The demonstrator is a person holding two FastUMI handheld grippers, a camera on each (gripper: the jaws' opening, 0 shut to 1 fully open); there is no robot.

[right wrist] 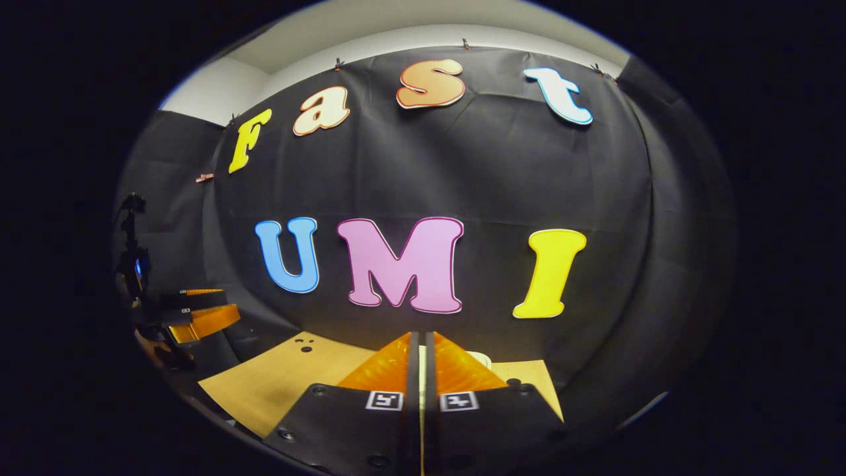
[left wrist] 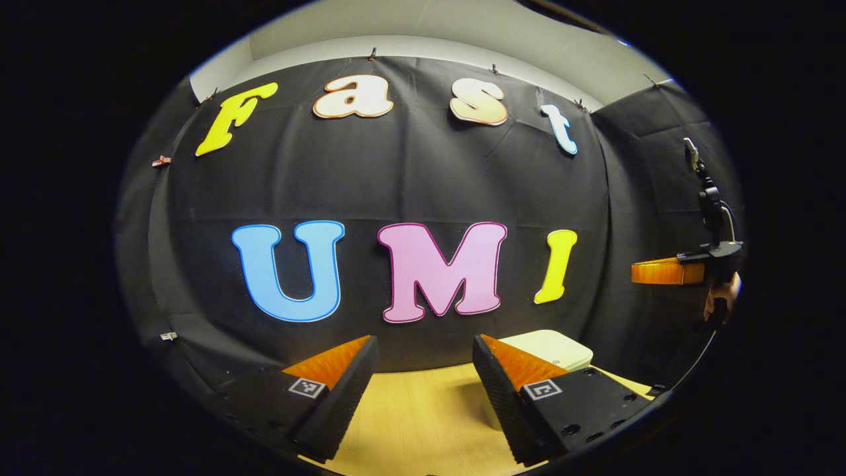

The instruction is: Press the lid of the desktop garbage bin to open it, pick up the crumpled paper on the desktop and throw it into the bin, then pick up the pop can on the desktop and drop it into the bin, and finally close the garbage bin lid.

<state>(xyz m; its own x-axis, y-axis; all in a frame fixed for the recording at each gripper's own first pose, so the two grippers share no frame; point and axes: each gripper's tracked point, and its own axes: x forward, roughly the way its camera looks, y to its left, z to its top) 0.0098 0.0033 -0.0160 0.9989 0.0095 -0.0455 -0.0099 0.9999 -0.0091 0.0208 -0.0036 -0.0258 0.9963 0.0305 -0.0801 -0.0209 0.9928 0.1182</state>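
Hovering above the wooden counter (left wrist: 423, 416) with the left gripper (left wrist: 423, 360), fingers spread wide apart and holding nothing. Showing just beyond its right finger (left wrist: 509, 370), the pale garbage bin (left wrist: 552, 348), lid down, sitting on the counter near the black cloth wall (left wrist: 396, 178). Appearing at the far right edge of the left gripper view, the right gripper (left wrist: 661, 271), carried by a hand (left wrist: 724, 297), well apart from the bin. Pointing toward the cloth wall in the right gripper view, the right gripper (right wrist: 419, 360) with fingers closed almost together, only a thin gap remaining, gripping nothing. Peeking out just past its fingertips, a sliver of the bin (right wrist: 481, 359). Showing at the left edge of that view, the left gripper (right wrist: 201, 311), raised over the counter (right wrist: 284, 377).
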